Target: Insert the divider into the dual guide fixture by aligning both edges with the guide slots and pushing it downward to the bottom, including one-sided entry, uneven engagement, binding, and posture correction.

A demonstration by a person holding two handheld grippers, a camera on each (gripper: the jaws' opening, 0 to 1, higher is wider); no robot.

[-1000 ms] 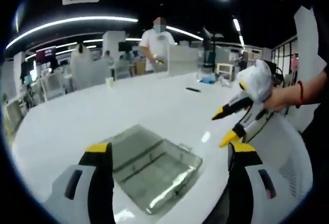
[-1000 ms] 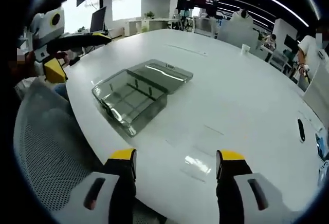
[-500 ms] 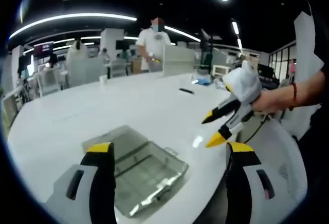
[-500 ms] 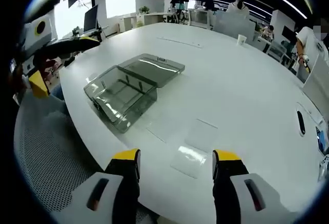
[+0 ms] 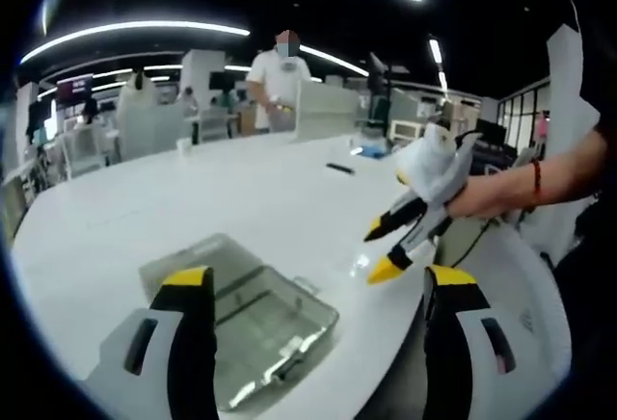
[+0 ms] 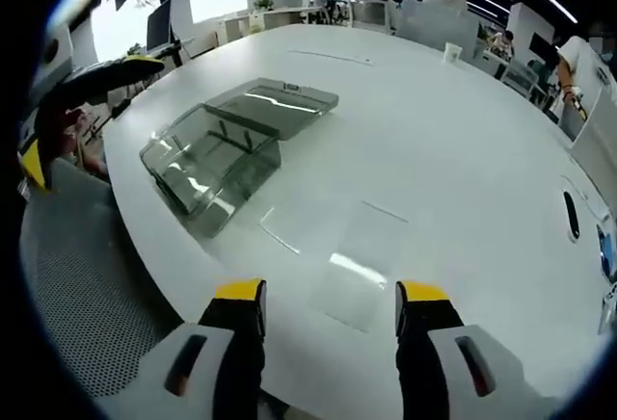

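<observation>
A clear smoky box, the guide fixture, stands on the white table with its lid folded open behind it. The divider, a clear rectangular sheet, lies flat on the table just ahead of my right gripper, which is open and holds nothing. In the left gripper view the fixture lies between and beyond the jaws of my open left gripper. The right gripper, held in a hand, hovers over the table's near edge. The left gripper reaches in at the far left.
A person stands beyond the table's far side. A black pen-like object and a paper cup lie far across the table. A grey mesh chair sits below the table edge near the fixture.
The right gripper has come lower and closer to the flat divider, which now lies just ahead of its jaws. In the left gripper view it has shifted left, toward the fixture.
</observation>
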